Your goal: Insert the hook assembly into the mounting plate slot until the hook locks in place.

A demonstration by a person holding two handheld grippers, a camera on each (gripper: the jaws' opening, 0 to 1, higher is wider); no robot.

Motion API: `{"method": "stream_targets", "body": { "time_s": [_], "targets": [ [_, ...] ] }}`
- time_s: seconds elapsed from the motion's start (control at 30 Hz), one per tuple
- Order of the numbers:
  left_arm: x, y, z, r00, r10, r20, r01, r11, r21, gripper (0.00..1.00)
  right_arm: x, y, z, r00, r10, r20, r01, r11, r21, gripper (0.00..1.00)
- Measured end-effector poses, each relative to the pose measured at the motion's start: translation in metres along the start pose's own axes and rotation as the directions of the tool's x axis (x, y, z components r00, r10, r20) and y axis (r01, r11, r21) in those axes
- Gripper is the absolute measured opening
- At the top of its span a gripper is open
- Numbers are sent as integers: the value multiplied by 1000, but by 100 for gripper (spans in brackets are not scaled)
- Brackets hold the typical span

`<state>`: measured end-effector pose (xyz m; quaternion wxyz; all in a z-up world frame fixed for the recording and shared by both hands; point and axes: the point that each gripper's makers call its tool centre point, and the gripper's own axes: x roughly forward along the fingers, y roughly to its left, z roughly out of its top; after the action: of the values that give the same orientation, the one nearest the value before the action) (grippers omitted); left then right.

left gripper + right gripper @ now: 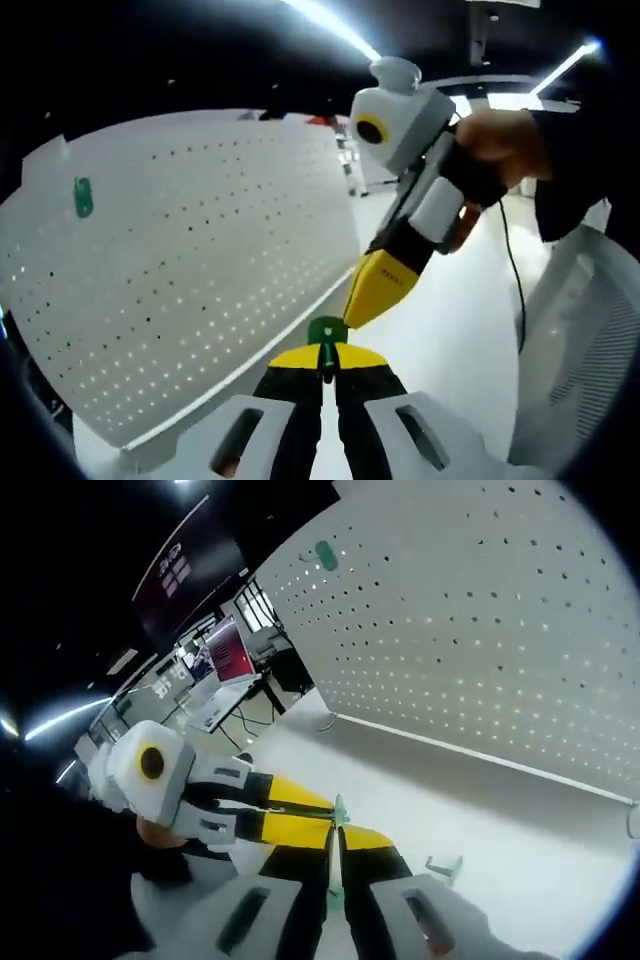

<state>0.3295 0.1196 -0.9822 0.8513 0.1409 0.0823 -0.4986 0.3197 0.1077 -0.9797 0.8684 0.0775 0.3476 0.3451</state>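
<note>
Now both claws, left claw [327, 362] and right claw [337, 852], pinch small green hook [327, 331].

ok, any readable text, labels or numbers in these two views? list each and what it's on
Nothing can be read.
Dark hanging sign in the background of the right gripper view: pale blocks or characters, too blurred to read.
Red-and-white monitor screen on a desk behind: content too small to read.
Yellow jaw of the other tool in the left gripper view: small dark marking, illegible.
White perforated pegboard: no text, a small green hook piece mounted on it.
</note>
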Motion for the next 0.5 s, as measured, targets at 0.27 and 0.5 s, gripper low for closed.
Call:
{"method": "stream_targets", "body": {
  "time_s": [0.27, 0.5],
  "targets": [
    [0, 3, -1, 1000, 6, 0, -6, 999, -44, 3, 0, -9, 1, 995, -84, 50, 90, 988, -128, 8],
    [0, 3, -3, 1000, 6, -3, -6, 998, -62, 3, -4, -13, 5, 985, -124, 120, 147, 968, -203, 14]
  ]
}}
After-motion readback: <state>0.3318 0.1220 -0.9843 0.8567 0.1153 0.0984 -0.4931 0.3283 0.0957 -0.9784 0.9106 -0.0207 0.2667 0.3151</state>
